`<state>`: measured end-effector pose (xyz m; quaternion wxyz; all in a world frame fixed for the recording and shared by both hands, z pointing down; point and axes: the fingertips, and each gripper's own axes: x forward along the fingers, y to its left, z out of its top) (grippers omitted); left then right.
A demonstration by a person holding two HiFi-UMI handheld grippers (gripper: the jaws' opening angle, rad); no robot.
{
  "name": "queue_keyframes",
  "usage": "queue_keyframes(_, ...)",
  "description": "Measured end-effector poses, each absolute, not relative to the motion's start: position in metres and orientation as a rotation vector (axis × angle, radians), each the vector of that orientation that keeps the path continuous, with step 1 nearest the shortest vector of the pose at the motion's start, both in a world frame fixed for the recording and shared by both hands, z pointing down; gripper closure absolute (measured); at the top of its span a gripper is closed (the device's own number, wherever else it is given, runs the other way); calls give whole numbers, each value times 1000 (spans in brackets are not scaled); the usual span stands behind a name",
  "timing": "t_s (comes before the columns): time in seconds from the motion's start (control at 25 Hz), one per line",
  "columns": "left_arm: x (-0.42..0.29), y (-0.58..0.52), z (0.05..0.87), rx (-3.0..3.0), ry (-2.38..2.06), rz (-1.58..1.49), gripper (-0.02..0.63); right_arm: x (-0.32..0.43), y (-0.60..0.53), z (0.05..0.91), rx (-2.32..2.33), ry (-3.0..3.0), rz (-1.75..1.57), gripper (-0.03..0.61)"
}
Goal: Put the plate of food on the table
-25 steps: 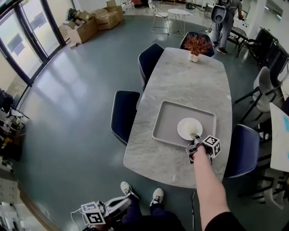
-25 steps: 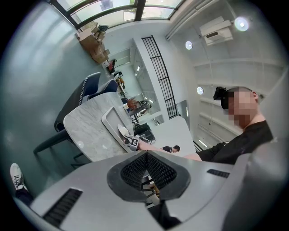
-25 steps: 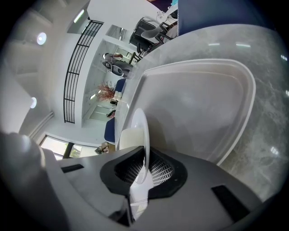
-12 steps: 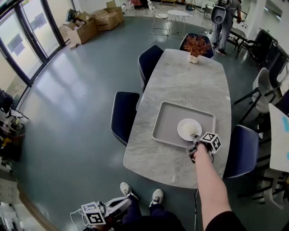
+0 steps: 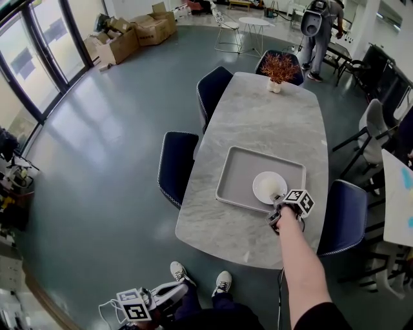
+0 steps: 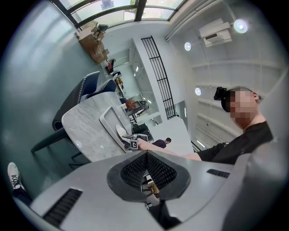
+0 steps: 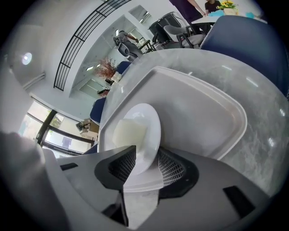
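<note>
Right claw (image 7: pixel 146 155), just opened apart, straddles the round glossy plate (image 7: pixel 151 122); left claw (image 6: pixel 146 162) pressed together.

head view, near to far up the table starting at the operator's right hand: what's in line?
right gripper (fingers have just been opening, plate rim between them) → plate → potted plant → round white table
</note>
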<state>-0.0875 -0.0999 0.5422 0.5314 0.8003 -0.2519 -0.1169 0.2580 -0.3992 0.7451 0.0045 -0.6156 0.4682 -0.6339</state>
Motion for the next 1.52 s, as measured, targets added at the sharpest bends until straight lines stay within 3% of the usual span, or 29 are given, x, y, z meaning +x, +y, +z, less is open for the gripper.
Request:
queue_keyframes(0.2, -83, -96, 544, 1913, -595, -274, 607, 258, -399, 745, -1959, 1544, -2009, 413)
queue_keyframes(0.64, -81, -98, 539, 1922, -572, -273, 607, 267, -391, 714, -1957, 1632, -1870, 407)
queue_keyframes(0.68, -81, -98, 539, 1923, -569, -269, 607, 265, -391, 706, -1926, 1665, -1842, 416)
queue_keyframes(0.76, -78, -100, 537, 1932, -559, -260, 607, 261, -388, 694, -1861, 1731, -1800, 569)
queue_keyframes(1.12, -37, -98, 530, 1988, -503, -235, 607, 221, -335, 616, -1397, 2096, -1583, 569)
queue_keyframes(1.52, -45, -84, 520, 2007, -465, -171, 607, 168, -212, 590, -1208, 2132, -1569, 569)
